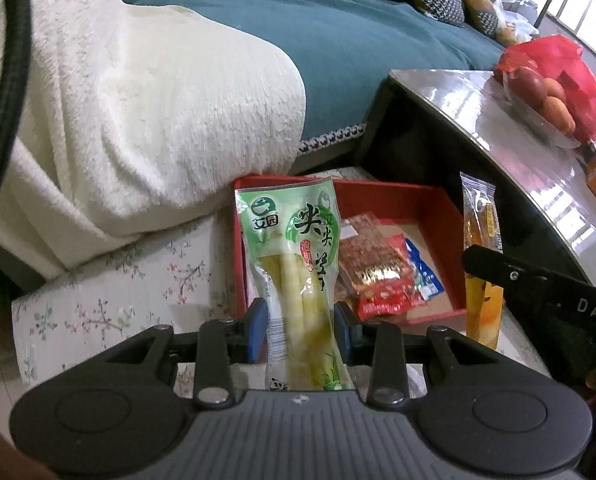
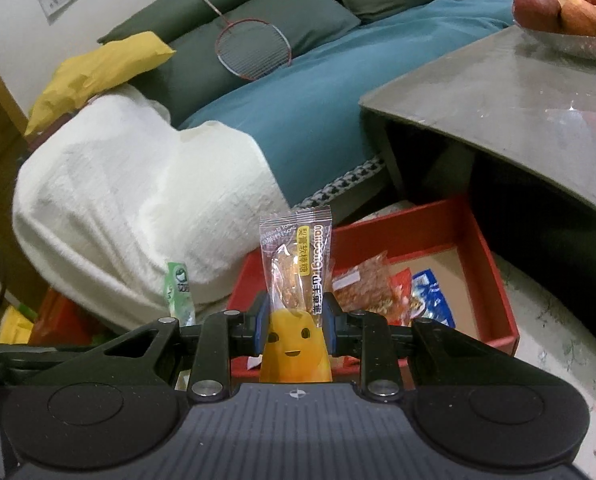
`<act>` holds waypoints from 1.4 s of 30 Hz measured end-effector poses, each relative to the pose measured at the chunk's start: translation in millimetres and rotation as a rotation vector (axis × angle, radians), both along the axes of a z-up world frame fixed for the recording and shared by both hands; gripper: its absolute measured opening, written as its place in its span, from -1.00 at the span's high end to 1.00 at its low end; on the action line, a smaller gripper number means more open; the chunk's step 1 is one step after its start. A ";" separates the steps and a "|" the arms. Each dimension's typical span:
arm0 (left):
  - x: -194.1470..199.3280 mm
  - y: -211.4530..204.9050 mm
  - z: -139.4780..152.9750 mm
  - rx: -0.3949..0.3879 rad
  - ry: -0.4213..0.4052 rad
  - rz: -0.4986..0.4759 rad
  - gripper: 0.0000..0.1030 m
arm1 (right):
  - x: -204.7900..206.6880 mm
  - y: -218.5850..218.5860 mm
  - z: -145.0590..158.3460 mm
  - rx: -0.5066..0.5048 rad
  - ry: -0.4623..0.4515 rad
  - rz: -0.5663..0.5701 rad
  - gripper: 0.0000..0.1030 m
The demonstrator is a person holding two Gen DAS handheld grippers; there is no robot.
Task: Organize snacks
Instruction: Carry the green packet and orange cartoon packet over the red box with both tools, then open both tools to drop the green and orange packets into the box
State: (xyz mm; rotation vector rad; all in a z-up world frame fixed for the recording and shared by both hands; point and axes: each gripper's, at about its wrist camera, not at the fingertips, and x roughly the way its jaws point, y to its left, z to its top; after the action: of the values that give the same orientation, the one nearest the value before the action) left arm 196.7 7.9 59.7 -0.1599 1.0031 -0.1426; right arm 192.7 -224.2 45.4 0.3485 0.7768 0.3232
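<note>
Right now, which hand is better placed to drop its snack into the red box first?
Right, narrowly: its gripper holds the yellow candy packet nearer the red box's open floor.

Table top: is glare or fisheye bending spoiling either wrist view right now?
Left wrist view: window glare streaks the table top and its edge bows, yet the green packet reads sharp. Right wrist view: milder sheen on the table top, the yellow packet crisp, the red box curved.

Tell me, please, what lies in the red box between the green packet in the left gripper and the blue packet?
In the left wrist view, a clear brown snack packet and a red packet lie there.
</note>
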 end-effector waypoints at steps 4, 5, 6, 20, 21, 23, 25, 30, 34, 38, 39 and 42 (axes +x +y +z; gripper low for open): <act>8.8 0.4 0.1 0.007 -0.007 0.003 0.43 | 11.7 -0.3 -0.6 -0.003 -0.006 -0.008 0.33; 11.2 0.4 0.2 0.011 -0.008 0.003 0.43 | 13.9 -0.6 -1.2 -0.005 -0.006 -0.009 0.33; 14.7 0.3 -0.3 0.013 -0.008 0.003 0.43 | 16.5 -1.1 -1.7 -0.006 -0.006 -0.011 0.33; 50.2 -10.3 -13.9 0.044 -0.004 -0.009 0.43 | 49.5 -6.8 -16.0 -0.043 0.022 -0.052 0.33; 53.1 -11.1 -15.3 0.044 -0.002 -0.009 0.43 | 51.1 -6.9 -17.5 -0.047 0.024 -0.053 0.33; 56.5 -10.5 -18.1 0.041 0.002 -0.010 0.43 | 53.9 -7.0 -20.2 -0.052 0.031 -0.055 0.33; 58.4 -9.4 -20.9 0.038 0.005 -0.006 0.43 | 56.3 -7.1 -22.8 -0.060 0.035 -0.061 0.33; 63.2 -8.2 -26.2 0.045 0.007 0.000 0.41 | 61.9 -7.2 -29.6 -0.083 0.047 -0.076 0.21; 64.2 -10.4 -23.7 0.067 -0.022 0.003 0.19 | 63.6 -8.1 -33.9 -0.101 0.056 -0.088 0.05; 61.1 -7.1 -21.9 0.073 -0.026 0.012 0.05 | 60.2 -9.3 -32.1 -0.117 0.049 -0.099 -0.05; 59.2 -6.4 -21.6 0.077 -0.021 0.013 0.04 | 58.3 -9.0 -30.3 -0.124 0.047 -0.099 -0.10; 49.6 -6.9 -20.2 0.080 -0.010 0.006 0.04 | 51.0 -8.1 -26.3 -0.138 0.039 -0.090 -0.23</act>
State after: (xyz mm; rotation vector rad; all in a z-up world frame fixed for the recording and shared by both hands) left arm 246.2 1.0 39.5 -0.0893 0.9966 -0.0975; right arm 243.7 -232.3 19.1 0.2591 0.8146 0.1776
